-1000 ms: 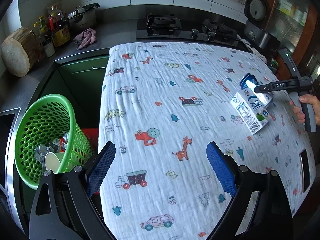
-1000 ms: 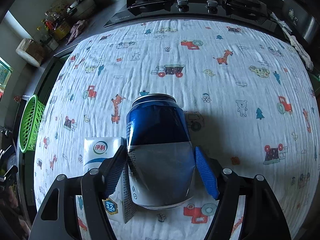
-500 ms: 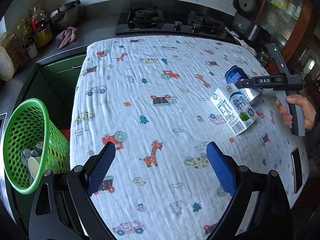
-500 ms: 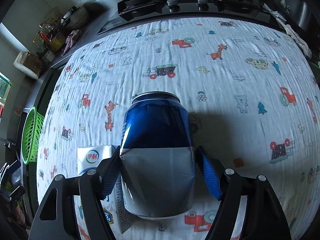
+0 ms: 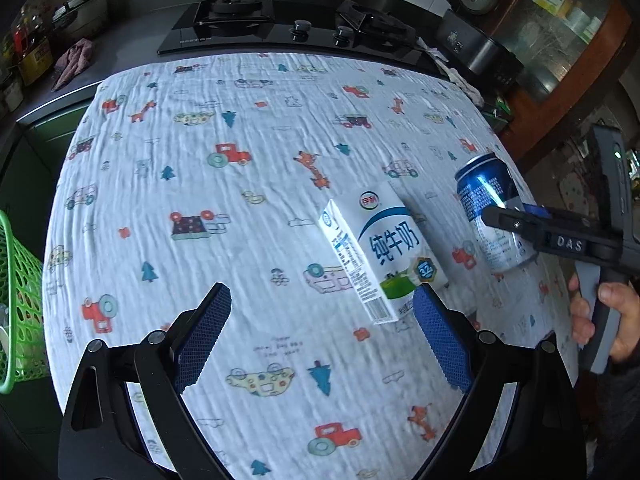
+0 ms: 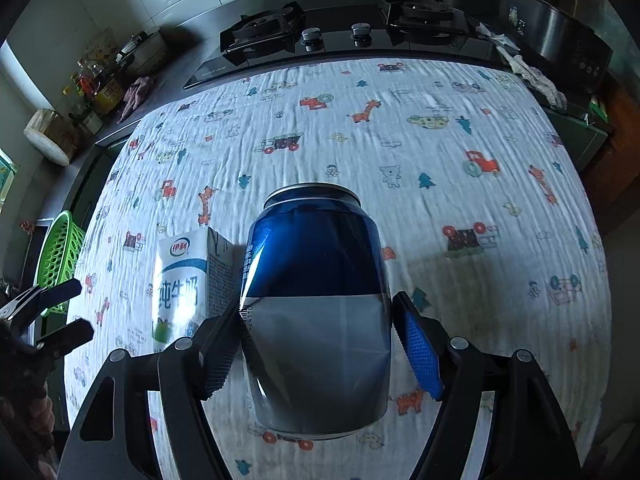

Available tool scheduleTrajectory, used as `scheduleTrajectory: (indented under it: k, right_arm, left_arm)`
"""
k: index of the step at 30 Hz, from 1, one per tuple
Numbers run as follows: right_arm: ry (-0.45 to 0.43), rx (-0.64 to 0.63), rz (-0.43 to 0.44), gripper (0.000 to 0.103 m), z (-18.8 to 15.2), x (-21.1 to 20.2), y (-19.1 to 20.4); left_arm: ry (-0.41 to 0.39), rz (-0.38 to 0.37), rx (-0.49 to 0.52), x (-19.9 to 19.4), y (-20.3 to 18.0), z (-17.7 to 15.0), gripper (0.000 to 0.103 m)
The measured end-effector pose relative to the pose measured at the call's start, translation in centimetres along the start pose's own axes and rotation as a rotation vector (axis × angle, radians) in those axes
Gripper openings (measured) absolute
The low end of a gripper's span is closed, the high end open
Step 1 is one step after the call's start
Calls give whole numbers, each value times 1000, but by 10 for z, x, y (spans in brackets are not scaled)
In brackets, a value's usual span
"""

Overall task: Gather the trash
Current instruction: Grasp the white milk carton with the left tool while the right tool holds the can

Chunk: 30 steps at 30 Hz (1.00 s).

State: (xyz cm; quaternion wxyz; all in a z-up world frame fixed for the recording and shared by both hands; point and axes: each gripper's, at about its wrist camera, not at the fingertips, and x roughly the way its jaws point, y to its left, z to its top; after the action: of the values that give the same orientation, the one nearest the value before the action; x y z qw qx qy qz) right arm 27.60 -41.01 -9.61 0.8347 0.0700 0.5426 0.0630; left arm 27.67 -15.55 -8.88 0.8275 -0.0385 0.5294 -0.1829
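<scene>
A blue and silver drink can sits between the fingers of my right gripper, which is shut on it; in the left wrist view the can hangs tilted just over the printed cloth. A white, blue and green milk carton lies on the cloth just left of the can, also seen as the carton beside the right gripper's left finger. My left gripper is open and empty above the cloth, its right fingertip close to the carton's near end.
A green mesh basket with trash stands off the table's left side. A gas hob and a rice cooker lie behind the table. Bottles and a rag are on the left counter. A hand holds the right gripper's handle.
The left gripper has swung right across the cloth to the milk carton, and the basket has slid to the picture's left edge. The right gripper has moved with the can in it.
</scene>
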Motion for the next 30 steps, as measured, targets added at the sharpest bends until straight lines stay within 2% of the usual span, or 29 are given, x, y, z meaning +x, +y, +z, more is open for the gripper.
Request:
scheduleTrajectory:
  k: [4, 11, 16, 20, 23, 27, 30]
  right_arm:
    - [-20, 10, -7, 70, -16, -20, -8]
    - [-40, 8, -26, 70, -44, -47, -12]
    - [-45, 16, -25, 70, -61, -59, -13]
    - [-40, 15, -36, 70, -72, -62, -12]
    - [-33, 23, -37, 70, -78, -61, -12]
    - [-30, 27, -37, 70, -83, -62, -10]
    - [-36, 23, -29, 70, -85, -66, -3]
  left_arm:
    - [28, -9, -32, 21, -21, 14, 90]
    - [93, 45, -81, 64, -43, 34, 90]
    - [134, 70, -109, 88, -51, 39, 81]
    - [141, 89, -119, 95, -55, 42, 77]
    - [140, 132, -83, 97, -63, 43, 72]
    - [141, 135, -64, 91, -64, 40, 69]
    - [129, 102, -61, 78, -58, 34, 68]
